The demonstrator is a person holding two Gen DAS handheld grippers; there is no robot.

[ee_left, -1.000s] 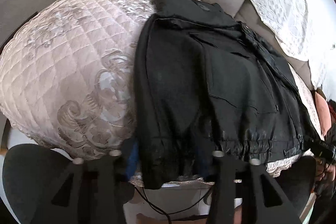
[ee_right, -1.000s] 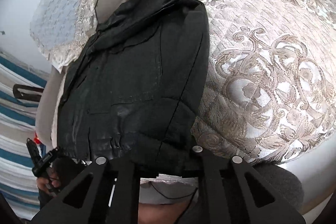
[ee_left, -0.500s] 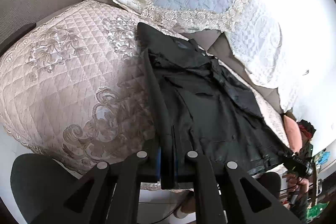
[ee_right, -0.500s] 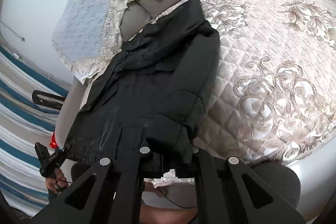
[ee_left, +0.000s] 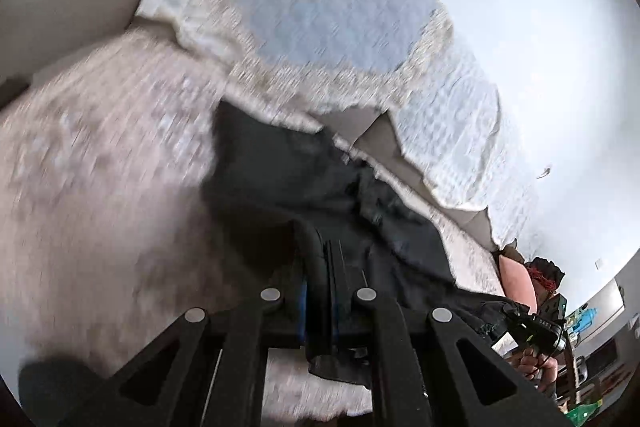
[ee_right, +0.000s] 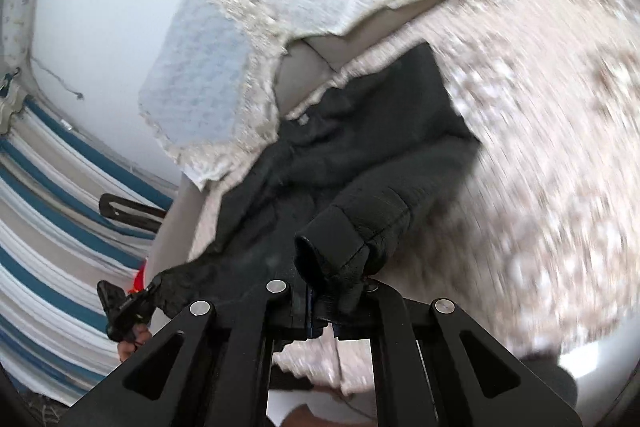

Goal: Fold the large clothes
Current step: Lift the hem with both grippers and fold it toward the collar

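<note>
Both claws pinching the black jacket's near hem

Left wrist: my left claw (ee_left: 320, 291) is clamped on the black jacket (ee_left: 280, 171), which stretches away toward the sofa back. Right wrist: my right claw (ee_right: 322, 301) grips the other hem corner, collar far ahead.

One black jacket (ee_left: 280, 171), two lace covers (ee_left: 320, 7).
</note>
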